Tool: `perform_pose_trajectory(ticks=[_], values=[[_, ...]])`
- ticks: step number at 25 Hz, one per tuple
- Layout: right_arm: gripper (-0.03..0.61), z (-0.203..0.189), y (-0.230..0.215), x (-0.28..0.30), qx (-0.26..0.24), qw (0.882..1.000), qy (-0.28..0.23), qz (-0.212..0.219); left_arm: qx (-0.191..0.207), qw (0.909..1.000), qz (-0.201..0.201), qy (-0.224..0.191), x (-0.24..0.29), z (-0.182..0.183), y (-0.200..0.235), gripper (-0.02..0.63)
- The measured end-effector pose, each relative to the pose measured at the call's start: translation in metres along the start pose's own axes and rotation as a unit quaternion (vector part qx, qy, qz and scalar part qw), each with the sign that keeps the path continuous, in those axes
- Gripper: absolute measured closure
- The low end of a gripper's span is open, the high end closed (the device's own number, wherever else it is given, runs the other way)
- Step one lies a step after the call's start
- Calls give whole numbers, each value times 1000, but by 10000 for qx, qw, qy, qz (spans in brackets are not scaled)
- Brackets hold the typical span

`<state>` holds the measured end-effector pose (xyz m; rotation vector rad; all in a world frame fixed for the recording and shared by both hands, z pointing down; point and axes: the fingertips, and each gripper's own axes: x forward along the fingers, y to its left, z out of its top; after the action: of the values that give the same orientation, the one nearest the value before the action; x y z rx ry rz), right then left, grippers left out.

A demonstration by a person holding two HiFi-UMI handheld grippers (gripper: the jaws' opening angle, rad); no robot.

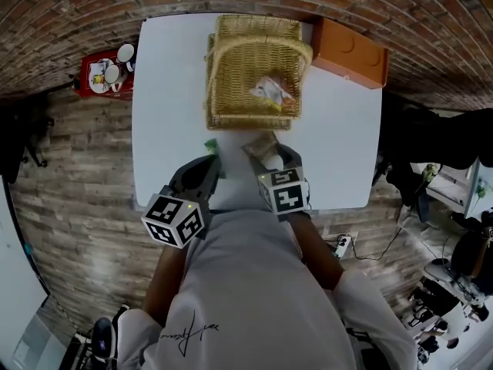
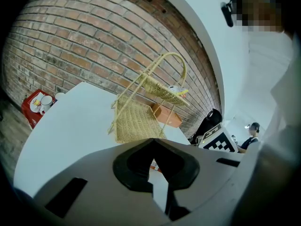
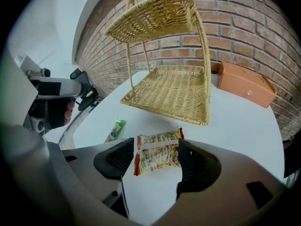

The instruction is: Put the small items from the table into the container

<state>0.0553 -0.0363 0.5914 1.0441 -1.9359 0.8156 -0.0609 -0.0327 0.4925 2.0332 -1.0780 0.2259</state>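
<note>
A two-tier wicker basket [image 1: 231,60] stands at the back of the white table [image 1: 169,91], with a snack packet [image 1: 271,91] in its upper tier. Two tan packets with red ends [image 3: 157,157] lie side by side on the table in front of the basket. My right gripper [image 3: 155,147] hangs over them, open, its jaws either side of them without touching. A green packet [image 3: 115,130] lies to their left. My left gripper [image 1: 208,164] hovers near the table's front edge, and its jaws look shut with nothing in them [image 2: 153,142].
An orange box [image 1: 350,52] sits at the table's back right corner, next to the basket. A red tray with cups [image 1: 104,72] stands off the table's left side. Brick wall and floor surround the table. A person [image 2: 254,131] is far off to the right.
</note>
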Motion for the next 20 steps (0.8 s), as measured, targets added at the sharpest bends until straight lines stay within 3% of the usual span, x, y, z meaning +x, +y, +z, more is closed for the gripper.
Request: perform_pose_trajectory(ticks=[9, 20], values=[[319, -6, -6, 11, -187, 9989, 321, -274, -95, 9999, -16, 104, 4, 0, 10, 604], [322, -14, -10, 18, -129, 9979, 563, -279, -173, 9997, 8, 144, 8, 3, 15, 604]])
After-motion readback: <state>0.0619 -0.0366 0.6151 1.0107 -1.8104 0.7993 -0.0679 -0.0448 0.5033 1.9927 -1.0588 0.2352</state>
